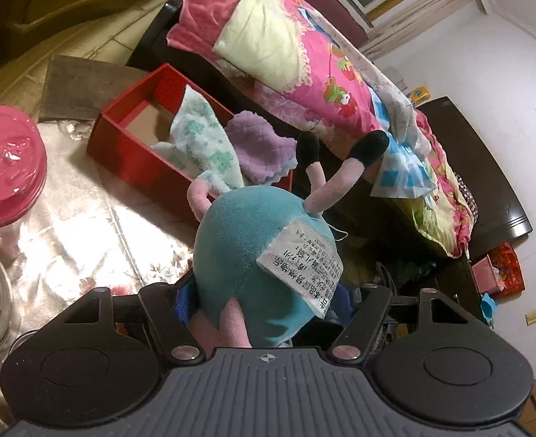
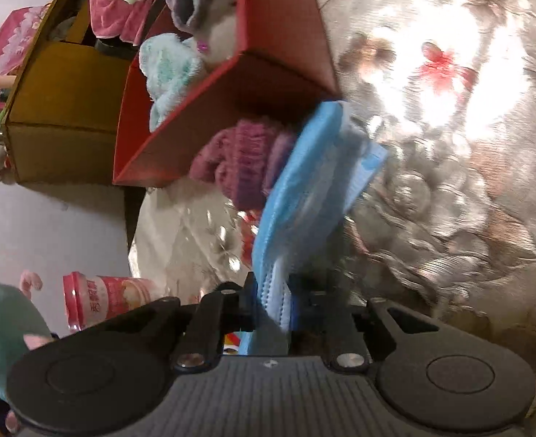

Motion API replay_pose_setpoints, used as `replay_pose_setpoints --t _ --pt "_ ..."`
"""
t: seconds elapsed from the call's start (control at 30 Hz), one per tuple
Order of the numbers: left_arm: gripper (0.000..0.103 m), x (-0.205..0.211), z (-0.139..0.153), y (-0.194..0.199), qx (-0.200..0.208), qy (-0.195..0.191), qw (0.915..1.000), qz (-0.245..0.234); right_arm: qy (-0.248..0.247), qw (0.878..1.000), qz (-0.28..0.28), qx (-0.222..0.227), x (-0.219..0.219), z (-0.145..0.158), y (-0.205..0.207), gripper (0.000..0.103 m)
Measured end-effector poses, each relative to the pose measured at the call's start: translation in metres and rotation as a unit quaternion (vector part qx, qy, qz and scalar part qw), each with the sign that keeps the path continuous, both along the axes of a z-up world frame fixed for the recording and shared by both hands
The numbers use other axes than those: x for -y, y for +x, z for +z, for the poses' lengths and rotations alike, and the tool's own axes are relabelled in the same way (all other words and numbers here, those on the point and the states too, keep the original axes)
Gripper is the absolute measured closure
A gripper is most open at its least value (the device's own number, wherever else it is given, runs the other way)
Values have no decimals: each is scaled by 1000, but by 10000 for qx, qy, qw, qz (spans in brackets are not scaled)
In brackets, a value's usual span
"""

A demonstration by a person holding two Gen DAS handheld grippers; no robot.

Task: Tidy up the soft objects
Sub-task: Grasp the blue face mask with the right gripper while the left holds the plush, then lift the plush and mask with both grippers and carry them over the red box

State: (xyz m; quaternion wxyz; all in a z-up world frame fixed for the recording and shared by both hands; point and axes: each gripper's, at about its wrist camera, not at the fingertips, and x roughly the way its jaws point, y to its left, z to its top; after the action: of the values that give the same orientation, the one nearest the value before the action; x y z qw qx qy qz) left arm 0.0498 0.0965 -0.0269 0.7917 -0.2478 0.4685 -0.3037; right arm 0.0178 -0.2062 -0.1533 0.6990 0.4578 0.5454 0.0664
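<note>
Between the right jaws sits a blue face mask (image 2: pixel 297 196).

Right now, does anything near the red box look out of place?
Yes. A purple knitted piece lies on the table against the outside of the red box, not in it. The right gripper is shut on a blue face mask.

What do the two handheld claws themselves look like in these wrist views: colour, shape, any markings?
Both look alike. The left claw and right claw each have a dark grey ribbed body with a small white compass-like mark at its front edge, flanked by two round black discs. Black linkage arms with silver bolts run forward to fingers with blue pads. No cables or sleeves show.
</note>
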Motion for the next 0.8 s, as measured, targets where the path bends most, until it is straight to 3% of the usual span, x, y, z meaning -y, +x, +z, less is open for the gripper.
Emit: replay_pose_setpoints --t 0.17,0.47,0.67,0.8 --pt "34 11 -2 2 52 265 9996 21 -304 9985 106 447 13 25 -11 103" --pt "34 29 -2 3 332 859 9956 187 -1010 9854 287 1338 20 77 -22 103" --pt "34 35 4 4 548 879 9941 329 -987 9803 305 1685 16 98 -18 103" --pt "34 35 10 7 641 760 9940 453 -1223 9702 244 2079 13 118 -18 103"
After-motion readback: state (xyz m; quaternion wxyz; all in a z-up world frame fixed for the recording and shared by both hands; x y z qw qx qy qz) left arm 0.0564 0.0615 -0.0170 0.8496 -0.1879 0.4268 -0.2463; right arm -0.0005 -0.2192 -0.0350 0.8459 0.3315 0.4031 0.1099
